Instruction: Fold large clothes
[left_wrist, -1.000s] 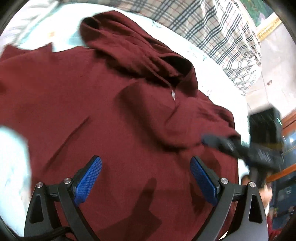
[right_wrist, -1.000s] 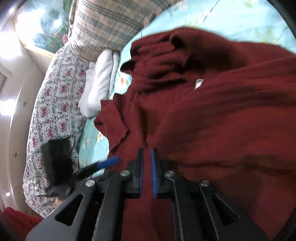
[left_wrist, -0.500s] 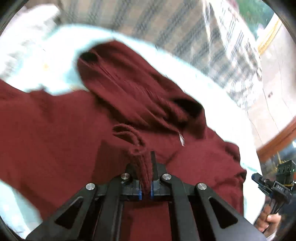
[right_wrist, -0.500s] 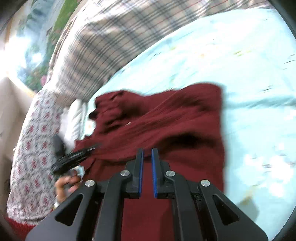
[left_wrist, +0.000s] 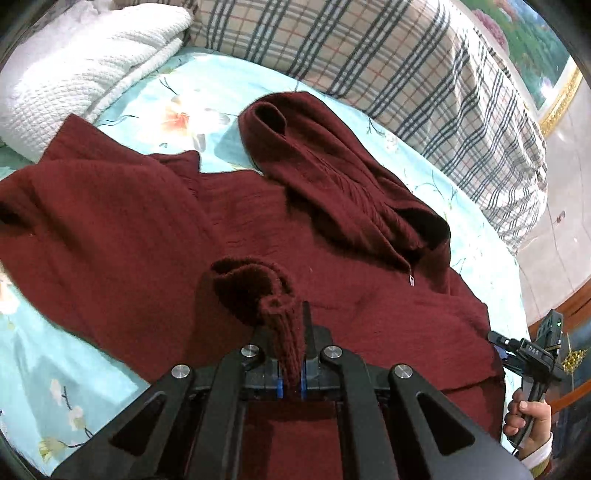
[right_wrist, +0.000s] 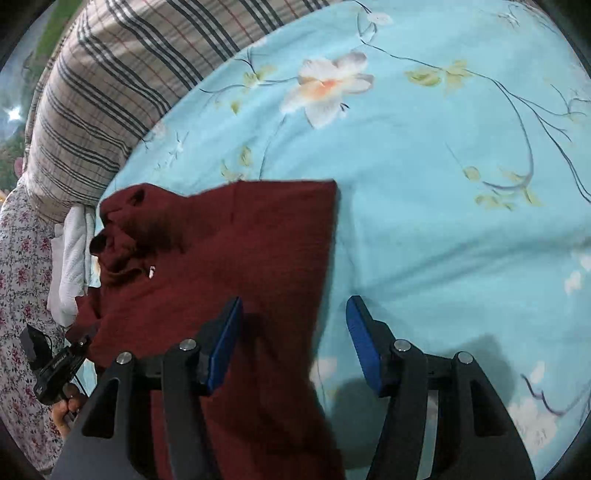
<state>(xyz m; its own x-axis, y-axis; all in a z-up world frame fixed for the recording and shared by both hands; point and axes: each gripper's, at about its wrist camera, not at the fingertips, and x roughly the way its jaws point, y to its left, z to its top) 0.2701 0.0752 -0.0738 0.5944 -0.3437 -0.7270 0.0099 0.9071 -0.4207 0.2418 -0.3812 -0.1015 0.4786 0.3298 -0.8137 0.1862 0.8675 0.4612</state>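
A dark red hoodie (left_wrist: 122, 229) lies spread on a light blue flowered bed sheet (left_wrist: 48, 369), its hood (left_wrist: 332, 173) toward the pillows. My left gripper (left_wrist: 291, 373) is shut on a ribbed cuff of the hoodie (left_wrist: 266, 295) and holds it above the body of the garment. In the right wrist view the hoodie (right_wrist: 243, 266) lies at lower left with a straight folded edge. My right gripper (right_wrist: 293, 343) is open and empty over that edge, its left pad (right_wrist: 225, 339) above the cloth and its right pad above the sheet (right_wrist: 443, 166).
A plaid pillow (left_wrist: 388, 62) and a white knit blanket (left_wrist: 81, 62) lie at the head of the bed. A flowered cover (right_wrist: 18, 295) hangs at the left side. The other hand-held gripper shows at the frame edge in the left wrist view (left_wrist: 532, 354).
My left gripper closed on the cuff and lifted it. My right gripper, shut a second ago, has opened and pulled back toward the hoodie's side edge.
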